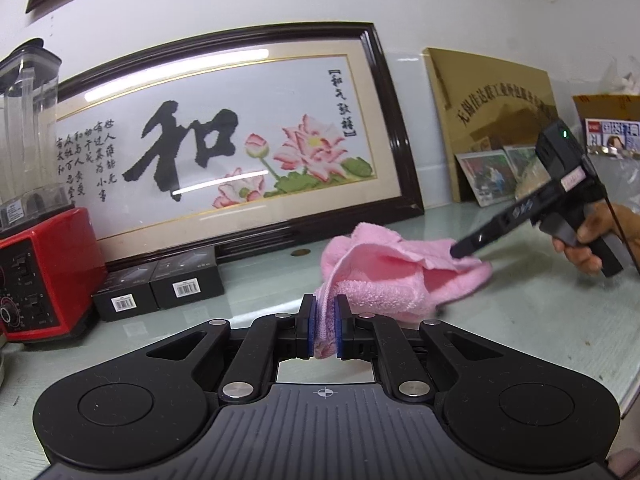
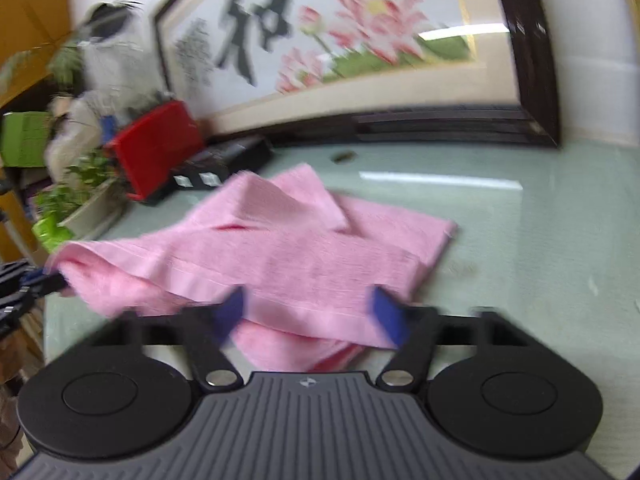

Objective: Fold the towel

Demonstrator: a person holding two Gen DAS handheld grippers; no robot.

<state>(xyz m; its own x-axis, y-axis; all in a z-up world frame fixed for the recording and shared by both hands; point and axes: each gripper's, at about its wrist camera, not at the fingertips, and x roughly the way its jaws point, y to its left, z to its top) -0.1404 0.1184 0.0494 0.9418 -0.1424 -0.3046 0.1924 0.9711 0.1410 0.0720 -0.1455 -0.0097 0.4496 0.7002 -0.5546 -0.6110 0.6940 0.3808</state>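
Towel [image 2: 304,248], pink, lies rumpled on our glass table [image 2: 520,240], before a framed picture [image 1: 224,140]. Our left claw [image 1: 324,330] is clamped on one bunched edge. Our right claw [image 2: 310,316] is spread wide above the cloth, pads apart, gripping nothing. Red blender [image 1: 40,272] stands at left.

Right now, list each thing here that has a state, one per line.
Pink towel: partly folded and rumpled on the table, one edge lifted.
Left gripper: jaws shut on the towel's edge.
Right gripper: jaws wide open, over the towel's near edge, pinching nothing.
Blender: upright, lid on, jar looks empty.
Framed embroidery: propped against the wall.
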